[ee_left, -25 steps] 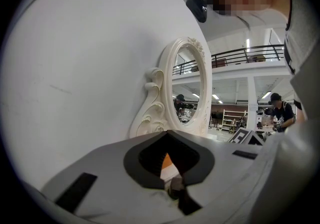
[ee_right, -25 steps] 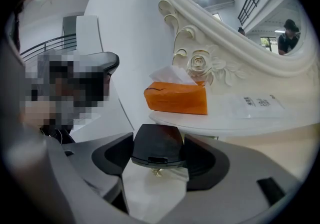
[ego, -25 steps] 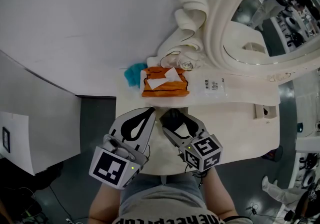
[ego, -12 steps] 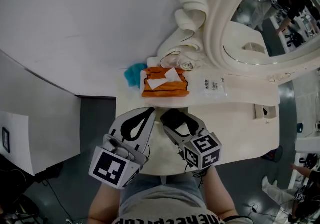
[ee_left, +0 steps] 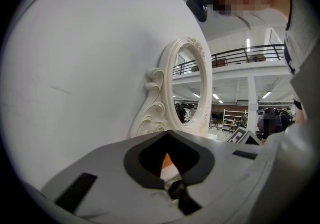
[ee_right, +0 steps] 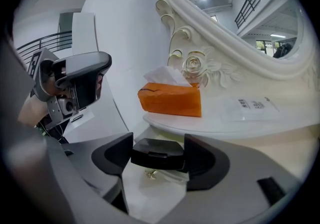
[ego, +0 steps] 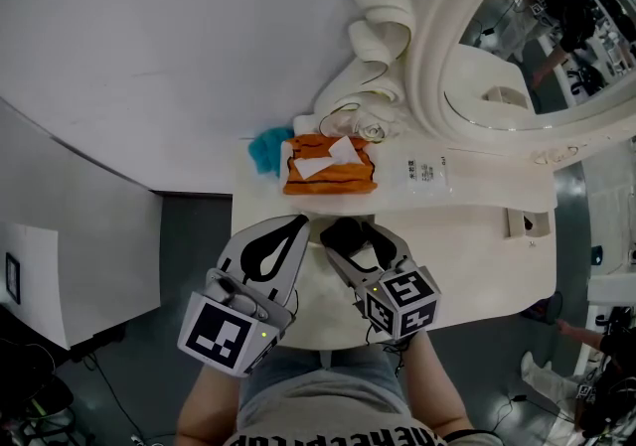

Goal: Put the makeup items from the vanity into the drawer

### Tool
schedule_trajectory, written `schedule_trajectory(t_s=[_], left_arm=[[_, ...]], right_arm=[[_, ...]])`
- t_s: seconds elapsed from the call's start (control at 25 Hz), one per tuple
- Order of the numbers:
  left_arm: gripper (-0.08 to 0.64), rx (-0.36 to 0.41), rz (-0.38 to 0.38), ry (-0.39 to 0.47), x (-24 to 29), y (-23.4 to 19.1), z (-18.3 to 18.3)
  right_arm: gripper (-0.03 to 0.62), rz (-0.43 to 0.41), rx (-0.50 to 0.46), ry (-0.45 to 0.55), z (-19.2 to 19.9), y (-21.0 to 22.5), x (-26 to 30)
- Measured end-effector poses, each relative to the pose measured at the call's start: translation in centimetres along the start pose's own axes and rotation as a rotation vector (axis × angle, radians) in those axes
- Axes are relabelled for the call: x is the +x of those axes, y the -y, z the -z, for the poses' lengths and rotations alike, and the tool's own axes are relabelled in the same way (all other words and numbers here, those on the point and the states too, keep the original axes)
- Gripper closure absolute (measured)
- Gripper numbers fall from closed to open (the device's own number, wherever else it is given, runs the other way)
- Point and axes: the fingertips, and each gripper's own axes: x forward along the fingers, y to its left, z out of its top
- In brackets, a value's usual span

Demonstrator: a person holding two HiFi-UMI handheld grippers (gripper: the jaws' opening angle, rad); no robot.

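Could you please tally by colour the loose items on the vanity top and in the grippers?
Orange: 1, tissue pack
Teal: 1, fluffy item
Clear: 1, labelled packet
Black: 1, compact clamped in the right gripper
Total: 4

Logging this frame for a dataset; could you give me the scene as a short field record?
left claw: shut, empty
right claw: shut on black compact
vanity top: orange tissue pack, clear labelled packet, teal object at the left edge
behind: ornate white mirror
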Motion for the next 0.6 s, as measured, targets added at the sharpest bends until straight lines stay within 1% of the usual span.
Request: schedule_trajectory(t_s=[0.6], left_arm=[[0.541, 0.001, -0.004, 0.001, 0.04, 0.47, -0.19]], right_arm=[[0.249, 0.0, 0.012, 0.038, -0.89, 0.26, -0.65]])
